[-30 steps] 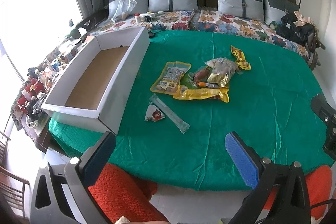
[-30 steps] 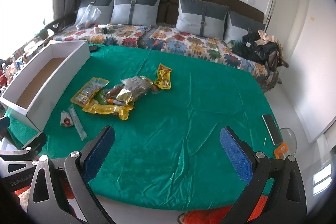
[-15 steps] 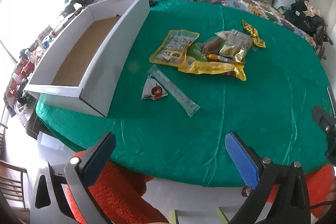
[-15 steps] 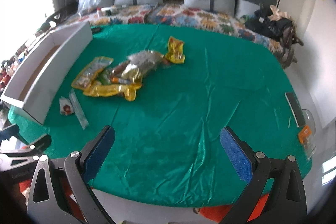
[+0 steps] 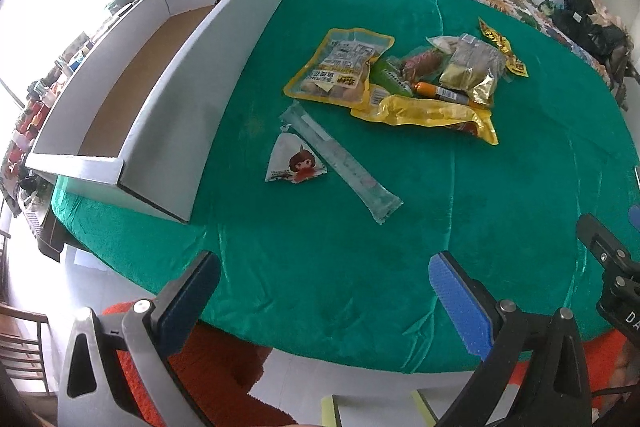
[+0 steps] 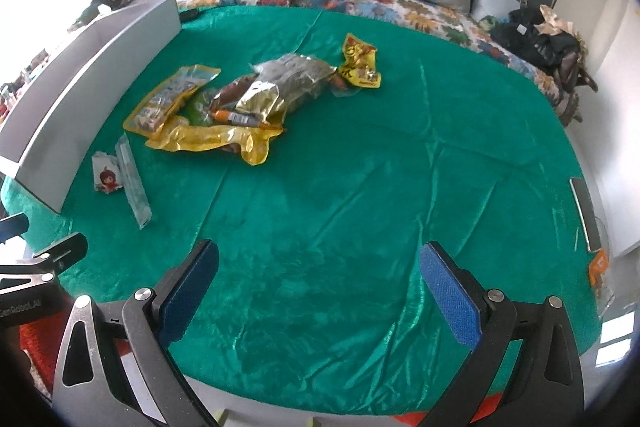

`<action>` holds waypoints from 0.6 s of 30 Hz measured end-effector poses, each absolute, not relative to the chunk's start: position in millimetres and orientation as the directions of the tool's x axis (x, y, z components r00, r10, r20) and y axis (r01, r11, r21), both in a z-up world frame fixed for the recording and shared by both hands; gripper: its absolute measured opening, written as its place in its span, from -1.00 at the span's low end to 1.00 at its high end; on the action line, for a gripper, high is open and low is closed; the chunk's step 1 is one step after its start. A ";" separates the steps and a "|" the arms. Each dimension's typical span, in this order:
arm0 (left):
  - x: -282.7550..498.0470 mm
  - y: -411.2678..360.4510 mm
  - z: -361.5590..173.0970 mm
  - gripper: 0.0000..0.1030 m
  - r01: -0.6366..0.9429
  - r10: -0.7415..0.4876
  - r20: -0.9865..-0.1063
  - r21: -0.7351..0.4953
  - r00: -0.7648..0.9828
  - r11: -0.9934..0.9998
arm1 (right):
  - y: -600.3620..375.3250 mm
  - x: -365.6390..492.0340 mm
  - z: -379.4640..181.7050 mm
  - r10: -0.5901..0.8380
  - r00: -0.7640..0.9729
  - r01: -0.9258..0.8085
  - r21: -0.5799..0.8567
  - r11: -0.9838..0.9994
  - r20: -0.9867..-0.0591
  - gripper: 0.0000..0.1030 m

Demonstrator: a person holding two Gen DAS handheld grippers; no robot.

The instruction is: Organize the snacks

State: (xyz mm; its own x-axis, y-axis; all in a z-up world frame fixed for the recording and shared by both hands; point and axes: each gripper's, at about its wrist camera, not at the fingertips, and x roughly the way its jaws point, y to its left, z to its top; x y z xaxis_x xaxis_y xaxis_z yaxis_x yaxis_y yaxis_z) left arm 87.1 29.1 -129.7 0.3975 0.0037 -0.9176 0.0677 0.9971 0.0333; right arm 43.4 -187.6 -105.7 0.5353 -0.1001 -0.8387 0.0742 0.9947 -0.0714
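Left wrist view: I note both tools, left tool (image 5: 320, 287) and right tool (image 6: 318, 275), released, holding nothing. Long clear packet (image 5: 340, 163) lies flat right of the white box (image 5: 224, 67), its long axis diagonal; snack pile (image 5: 420, 83) sits farther right.

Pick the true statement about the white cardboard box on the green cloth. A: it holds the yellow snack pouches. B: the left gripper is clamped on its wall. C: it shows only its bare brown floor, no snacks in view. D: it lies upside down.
C: in the left wrist view the white cardboard box stands open with only bare brown floor showing, while the snack pile lies beside it on the green cloth.
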 end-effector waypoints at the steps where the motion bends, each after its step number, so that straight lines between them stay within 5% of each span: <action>1: 88.3 29.3 -130.8 1.00 0.069 0.004 -0.918 0.033 0.396 0.997 | -187.6 44.8 -107.4 -0.098 0.532 0.074 -0.070 0.995 -0.841 0.97; 18: 89.6 27.4 -136.6 1.00 0.077 0.008 -0.915 0.042 0.403 0.996 | -182.4 53.5 -116.3 -0.096 0.521 0.053 -0.080 0.995 -0.848 0.97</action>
